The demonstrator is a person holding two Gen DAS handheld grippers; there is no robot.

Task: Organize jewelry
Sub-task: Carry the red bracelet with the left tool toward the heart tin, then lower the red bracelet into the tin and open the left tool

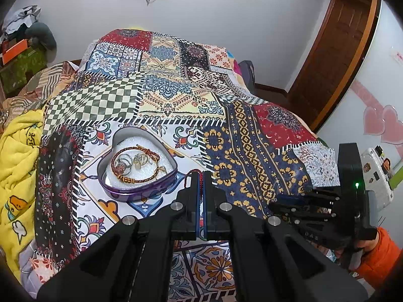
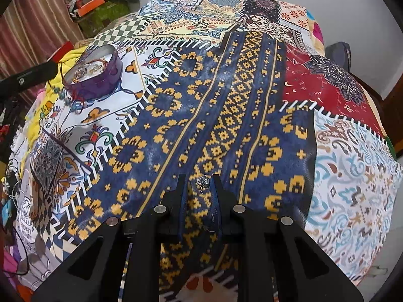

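A purple heart-shaped tin (image 1: 166, 176) lined with white foam sits on the patchwork cloth; it holds braided bracelets (image 1: 141, 166) and several rings (image 1: 128, 161). Just right of the tin, my left gripper (image 1: 200, 178) is shut on a dark red cord necklace (image 1: 187, 176). In the right wrist view that cord with green beads (image 2: 61, 93) hangs beside the tin (image 2: 108, 75). My right gripper (image 2: 199, 180) is open over the blue and yellow patch. A small silver trinket (image 2: 203, 182) lies between its fingertips, nearer the right finger (image 2: 217, 183).
The patchwork cloth (image 1: 252, 146) covers a raised surface that drops off at the front and right. A yellow blanket (image 1: 17, 156) lies at the left. Clutter and an orange box (image 2: 90, 5) stand behind. A hand in an orange sleeve (image 1: 377, 256) holds the right gripper.
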